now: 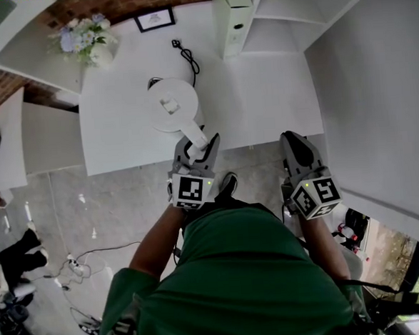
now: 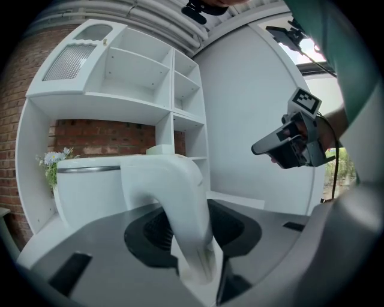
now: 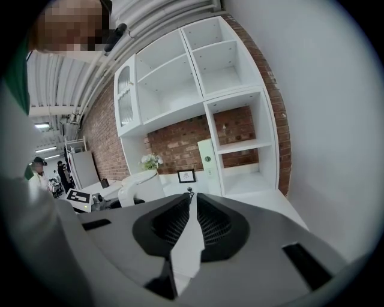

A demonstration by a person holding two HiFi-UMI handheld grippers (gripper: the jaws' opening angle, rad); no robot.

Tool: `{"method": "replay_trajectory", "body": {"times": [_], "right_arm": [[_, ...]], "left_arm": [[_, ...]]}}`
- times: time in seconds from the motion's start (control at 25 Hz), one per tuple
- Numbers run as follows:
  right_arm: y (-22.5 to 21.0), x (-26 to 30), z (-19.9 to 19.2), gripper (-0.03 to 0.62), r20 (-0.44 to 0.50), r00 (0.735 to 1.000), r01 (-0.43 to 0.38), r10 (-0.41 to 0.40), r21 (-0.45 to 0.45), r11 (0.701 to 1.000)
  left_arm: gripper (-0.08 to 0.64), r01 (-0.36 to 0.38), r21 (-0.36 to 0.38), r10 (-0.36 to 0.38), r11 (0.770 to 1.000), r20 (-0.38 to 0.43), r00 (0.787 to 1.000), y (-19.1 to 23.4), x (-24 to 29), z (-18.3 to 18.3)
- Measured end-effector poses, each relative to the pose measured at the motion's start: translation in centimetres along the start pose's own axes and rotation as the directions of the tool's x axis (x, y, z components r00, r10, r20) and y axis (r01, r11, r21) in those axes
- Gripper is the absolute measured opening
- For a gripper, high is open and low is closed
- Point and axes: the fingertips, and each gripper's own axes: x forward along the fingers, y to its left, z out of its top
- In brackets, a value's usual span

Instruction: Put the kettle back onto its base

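Note:
A white kettle (image 1: 169, 104) is over the white table (image 1: 262, 102), seen from above with its lid up. Its curved handle (image 1: 194, 138) points toward me, and my left gripper (image 1: 197, 145) is shut on it. In the left gripper view the handle (image 2: 180, 198) runs down between the dark pads, with the kettle body (image 2: 90, 186) just beyond. A dark rim (image 1: 153, 82) shows under the kettle's far side; I cannot tell whether it is the base. A black cord (image 1: 187, 57) trails from there. My right gripper (image 1: 295, 141) hangs shut and empty off the table's front edge.
A vase of flowers (image 1: 86, 39) and a framed picture (image 1: 155, 19) stand at the back of the table. A white shelf unit (image 1: 270, 12) rises at the back right beside a plain wall (image 1: 375, 80). Cables lie on the floor (image 1: 73, 266) at left.

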Motion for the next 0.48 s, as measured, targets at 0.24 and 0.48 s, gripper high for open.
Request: {"method": "replay_trajectory", "body": {"times": [0.24,0.48], "right_arm": [[0.8,0.4,0.0,0.057,0.006,1.000,-0.022,0.022,0.005,1.000],[2.1,1.6,0.5,0.057,0.011,0.999,-0.044,0.044,-0.002,0.999]], "left_arm": [[0.164,0.041,-0.065,-0.044,0.997,-0.045,0.998,-0.4,-0.7,-1.1],[0.190,0.046,-0.089,-0.052,0.995,-0.064,0.997,0.4,-1.8,-1.8]]}}
